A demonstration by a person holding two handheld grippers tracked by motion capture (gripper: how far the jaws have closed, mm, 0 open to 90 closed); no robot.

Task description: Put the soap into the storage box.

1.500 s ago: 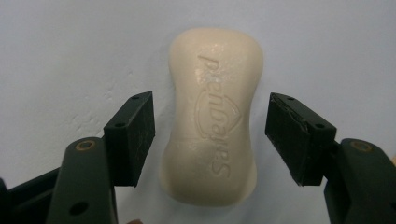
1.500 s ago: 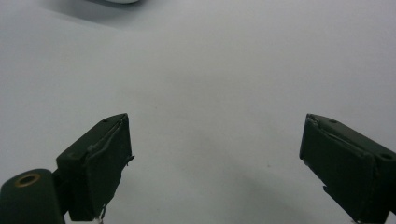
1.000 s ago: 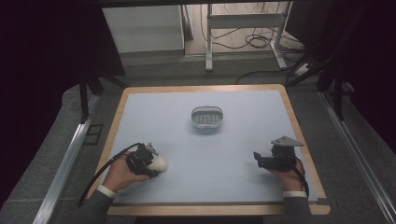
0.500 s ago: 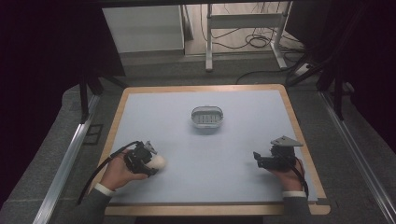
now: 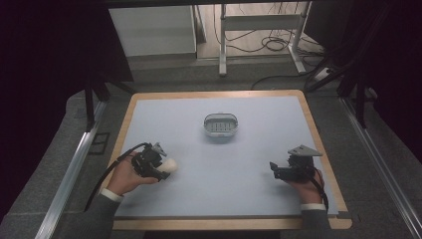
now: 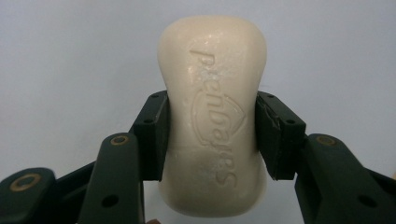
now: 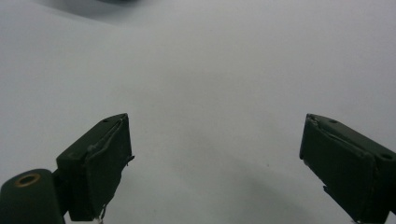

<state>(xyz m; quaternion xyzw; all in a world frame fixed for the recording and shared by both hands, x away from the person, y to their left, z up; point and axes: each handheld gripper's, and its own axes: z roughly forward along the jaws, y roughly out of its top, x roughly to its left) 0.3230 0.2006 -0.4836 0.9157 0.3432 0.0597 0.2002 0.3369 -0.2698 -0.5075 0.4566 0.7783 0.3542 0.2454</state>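
- A cream bar of soap (image 6: 212,116) is clamped between the 2 fingers (image 6: 152,135) of the left gripper (image 5: 158,167); the black pads press on both long sides of the bar at its narrow middle.
- Embossed lettering is seen on the upper face of the soap in the left gripper view, and the pale table (image 6: 70,56) lies behind it.
- In the high view the left gripper is held by the left hand (image 5: 128,174) over the near left part of the table (image 5: 239,194), with the soap (image 5: 170,165) sticking out toward the centre.
- The right gripper (image 5: 278,170) is held by the right hand (image 5: 304,185) near the right edge of the table.
- Its fingers (image 7: 100,163) are spread wide apart and nothing is held between them.
- A small grey oval dish (image 5: 220,125) is placed at the middle of the table, farther back, well apart from both grippers.
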